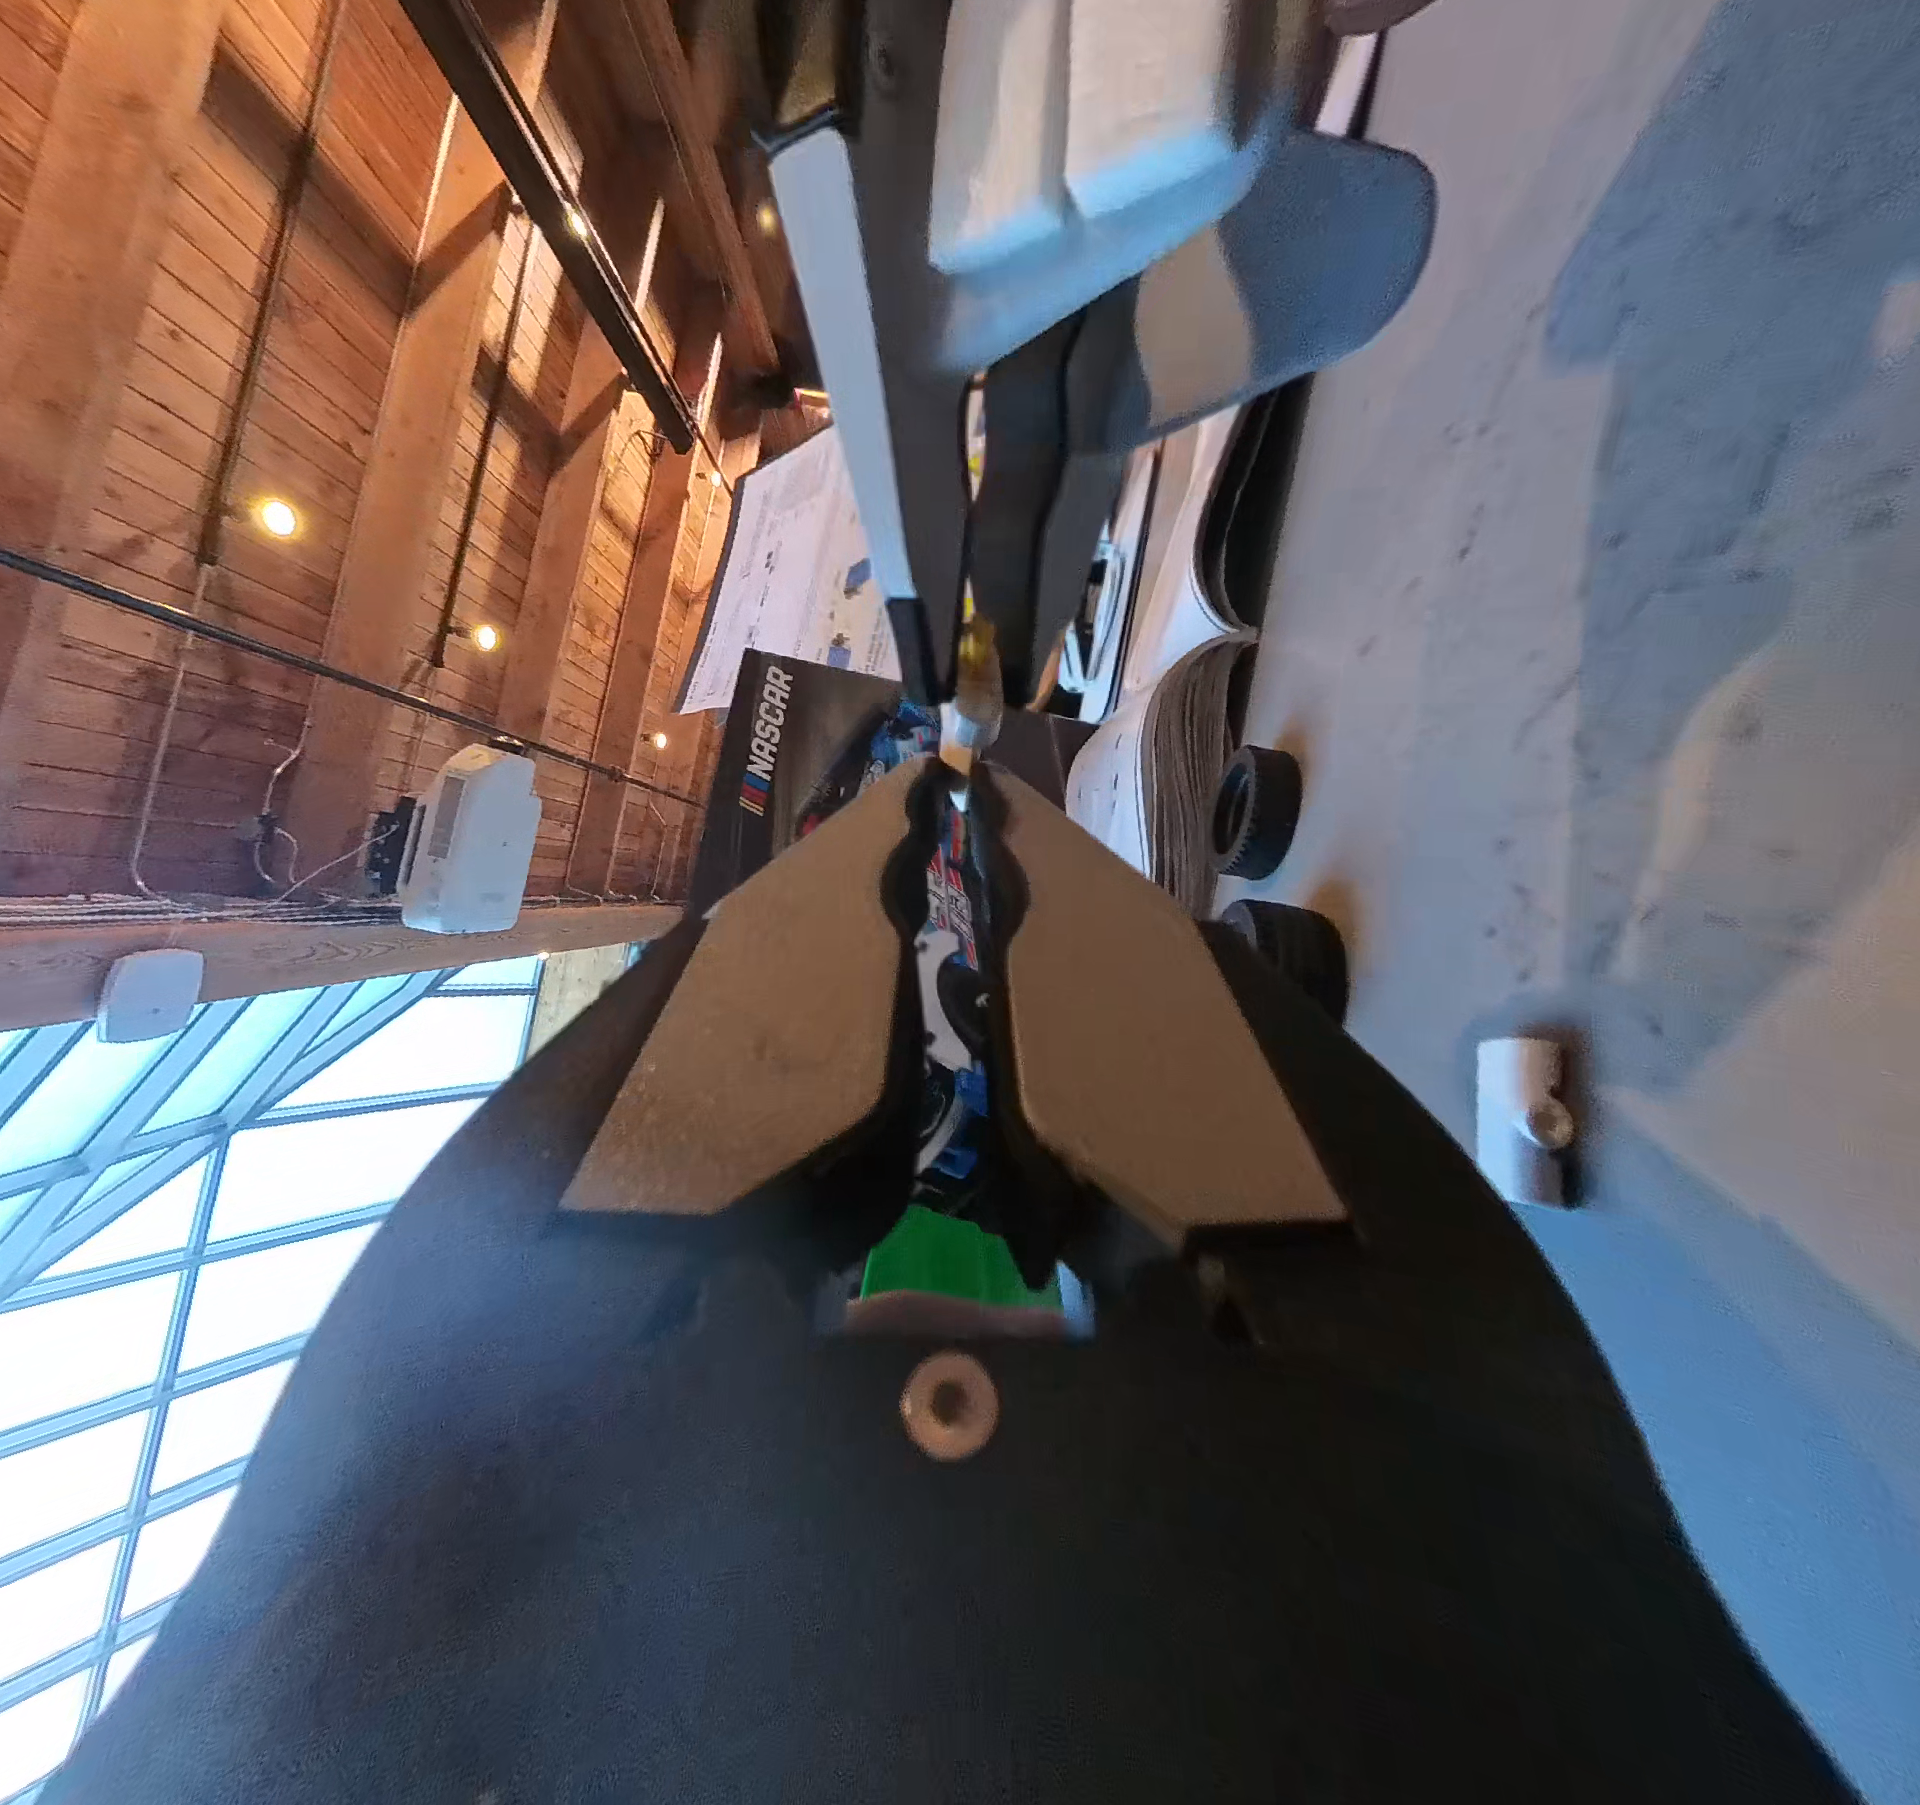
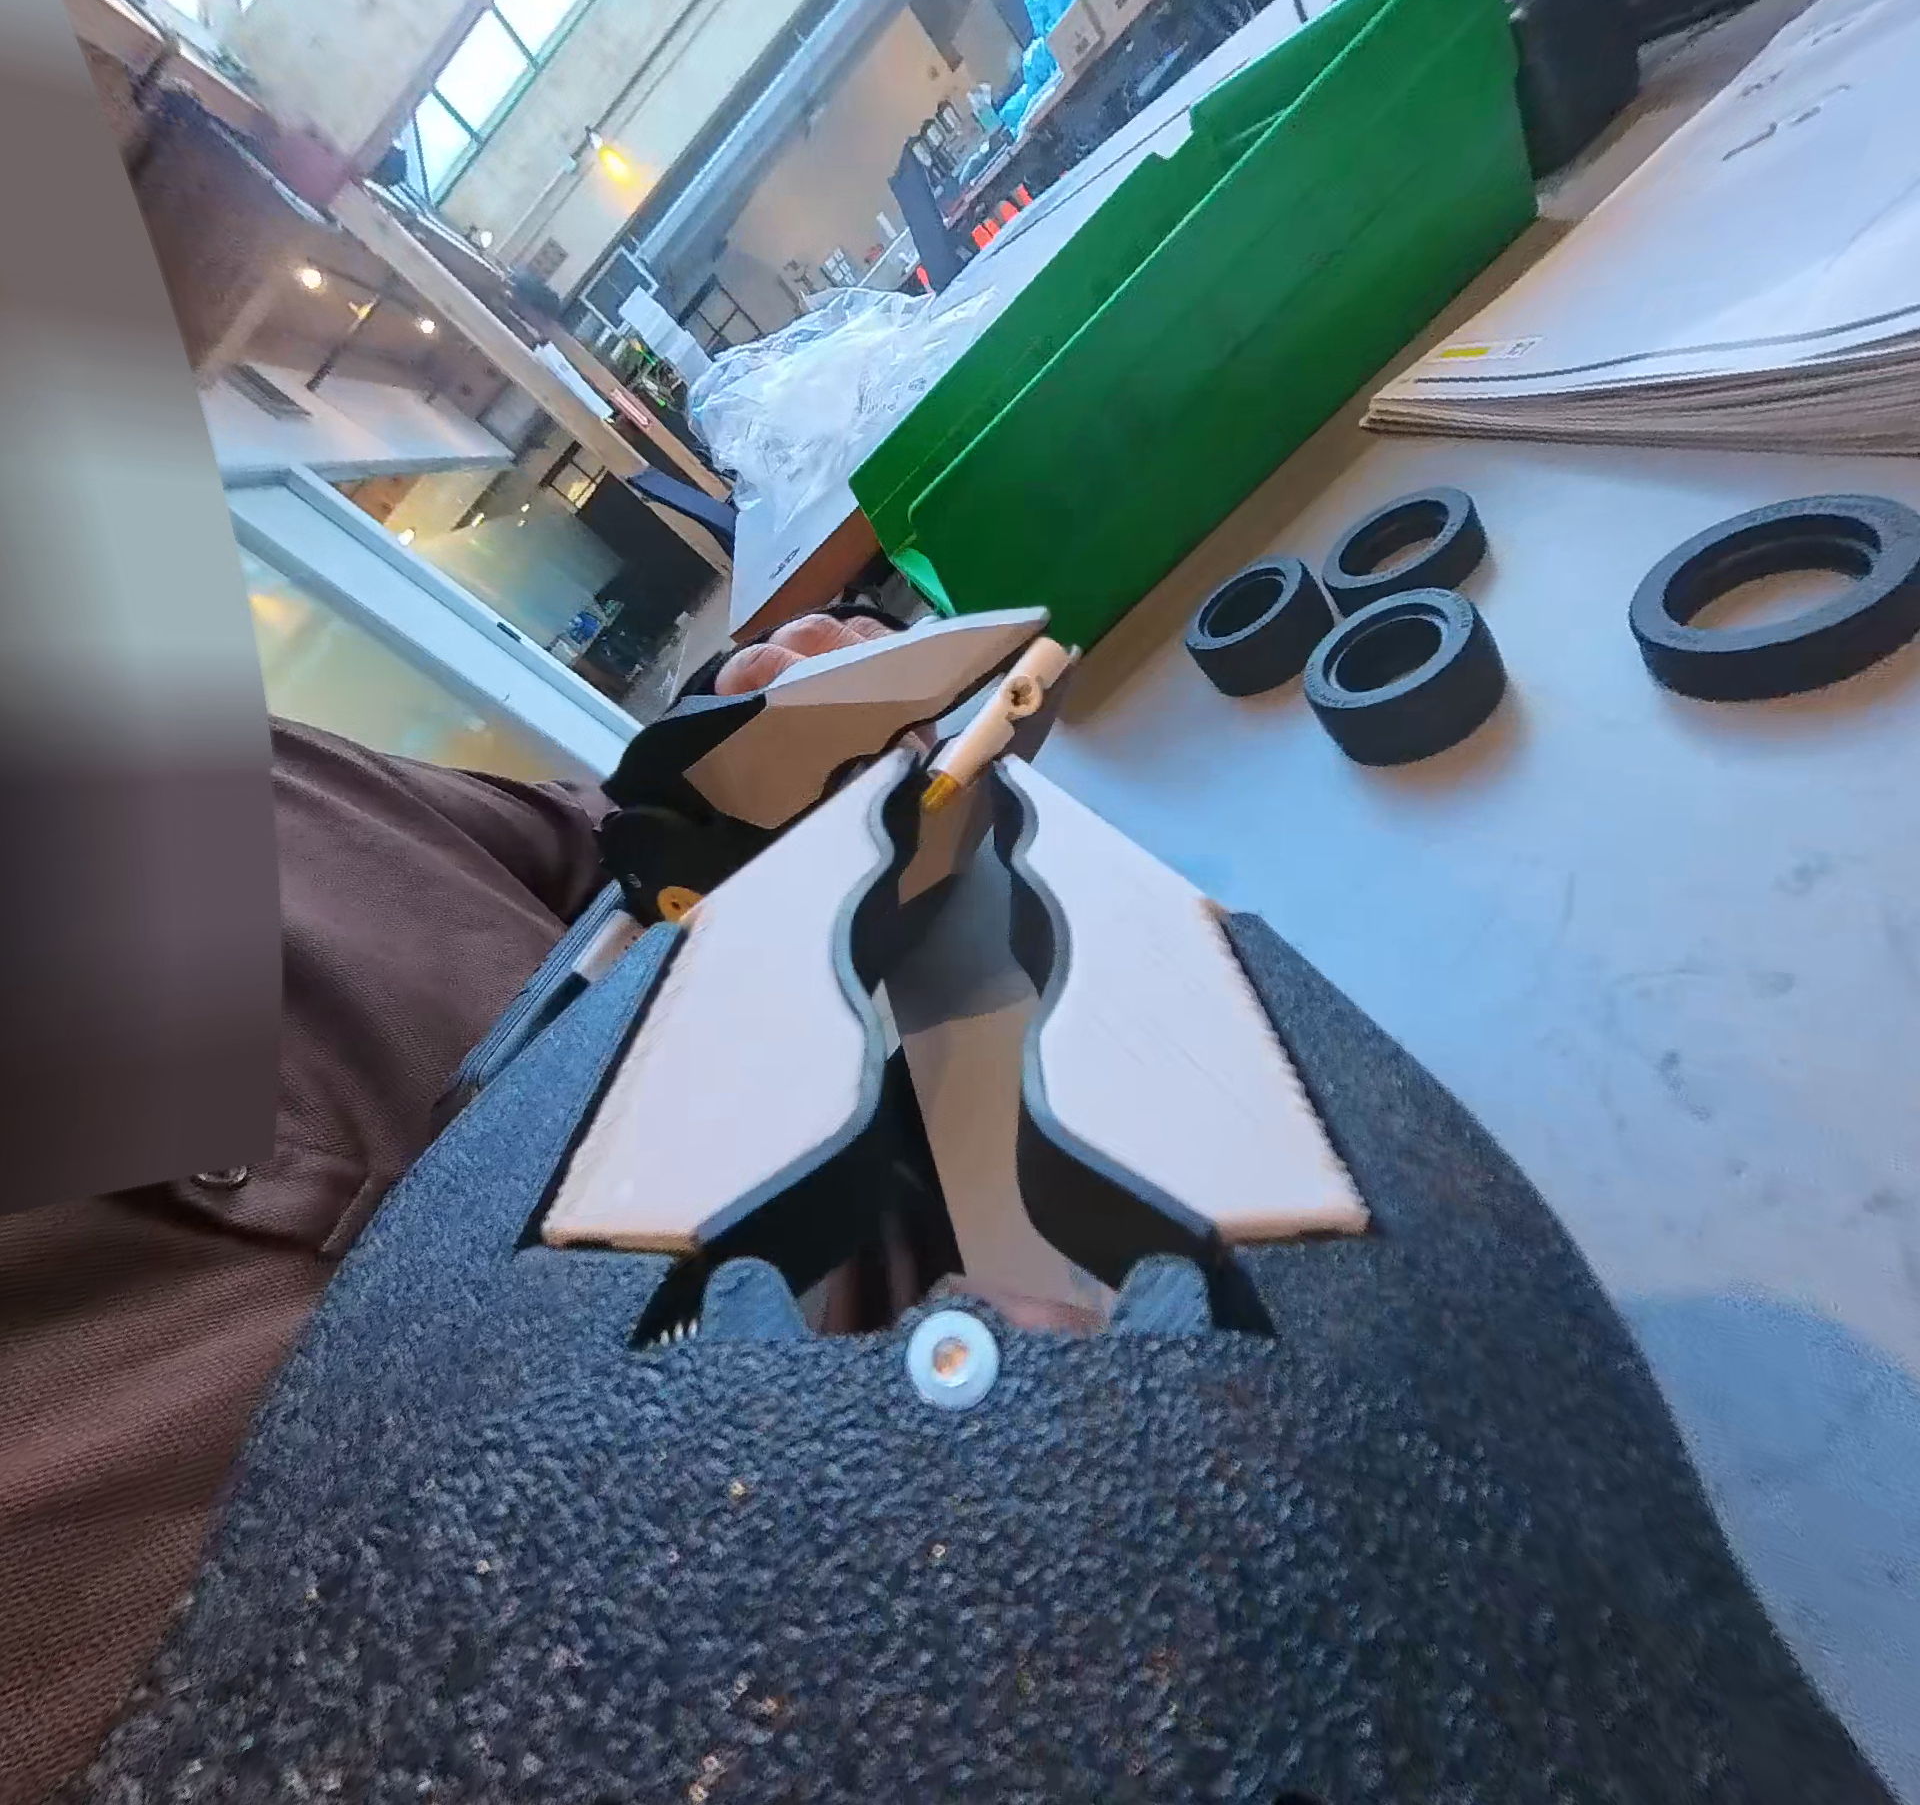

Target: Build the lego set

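Both grippers meet tip to tip above the white table [image 2: 1455,1028], on one small lego part.

Left gripper [image 1: 958,776]: fingers nearly closed, tips pinching one end of a small white connector piece [image 1: 966,732] with a yellow pin end. Rest of the gap between the pads is a thin slit.

Right gripper [image 2: 961,779]: tips close together around the yellow end of the same piece [image 2: 1003,716]; white body with a cross-shaped hole sticks out past them. Whether the tips actually grip it, cannot tell. In the left wrist view the right gripper [image 1: 961,685] comes in from the far side, fingers converging on the part.

Four black tyres [image 2: 1403,675] lie loose on the table, right of the grippers, three clustered and one larger apart. Green bin [image 2: 1195,384] stands behind them. Stacked instruction booklets [image 2: 1714,301] lie far right. Set box [image 1: 790,768] stands upright beyond the tips in the left view. Clear plastic bags [image 2: 821,384] lie left of the bin.
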### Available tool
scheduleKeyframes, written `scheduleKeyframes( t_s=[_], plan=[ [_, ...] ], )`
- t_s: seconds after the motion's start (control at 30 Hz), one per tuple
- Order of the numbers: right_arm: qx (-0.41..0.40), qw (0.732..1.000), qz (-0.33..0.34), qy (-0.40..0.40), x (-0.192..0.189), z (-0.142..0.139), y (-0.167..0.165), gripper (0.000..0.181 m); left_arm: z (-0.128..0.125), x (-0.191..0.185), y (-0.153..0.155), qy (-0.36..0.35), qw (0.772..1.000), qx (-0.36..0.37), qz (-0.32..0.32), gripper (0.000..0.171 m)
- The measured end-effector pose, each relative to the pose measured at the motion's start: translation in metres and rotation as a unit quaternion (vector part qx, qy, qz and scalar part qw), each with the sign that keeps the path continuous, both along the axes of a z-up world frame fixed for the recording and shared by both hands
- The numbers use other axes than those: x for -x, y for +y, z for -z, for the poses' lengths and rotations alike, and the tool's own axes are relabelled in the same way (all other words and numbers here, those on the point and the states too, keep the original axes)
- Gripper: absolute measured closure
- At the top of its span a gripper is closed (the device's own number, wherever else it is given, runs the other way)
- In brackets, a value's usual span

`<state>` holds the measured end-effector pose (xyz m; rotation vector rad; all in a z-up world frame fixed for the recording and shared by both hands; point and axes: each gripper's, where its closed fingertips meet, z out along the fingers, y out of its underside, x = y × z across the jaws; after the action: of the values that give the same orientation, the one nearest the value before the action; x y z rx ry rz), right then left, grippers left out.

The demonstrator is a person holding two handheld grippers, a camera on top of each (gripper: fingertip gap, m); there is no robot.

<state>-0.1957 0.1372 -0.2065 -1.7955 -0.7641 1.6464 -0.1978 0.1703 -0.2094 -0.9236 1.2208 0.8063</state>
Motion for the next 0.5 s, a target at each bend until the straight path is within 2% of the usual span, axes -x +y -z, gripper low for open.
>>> scheduleKeyframes(
  t_s=[0.17,0.33,0.5],
  plan=[
    [-0.049,0.997,-0.008,-0.059,0.002,0.016,0.000,0.171,0.013,0.002,-0.001,0.011,0.999,0.044,0.002,0.169],
    [-0.100,0.989,-0.014,-0.110,0.004,0.023,-0.002,0.171,0.021,0.006,-0.004,0.027,0.998,0.051,0.001,0.168],
    [-0.063,0.992,-0.074,-0.078,0.011,0.023,-0.011,0.169,0.020,0.013,-0.012,0.020,0.999,0.046,0.010,0.168]
  ],
)
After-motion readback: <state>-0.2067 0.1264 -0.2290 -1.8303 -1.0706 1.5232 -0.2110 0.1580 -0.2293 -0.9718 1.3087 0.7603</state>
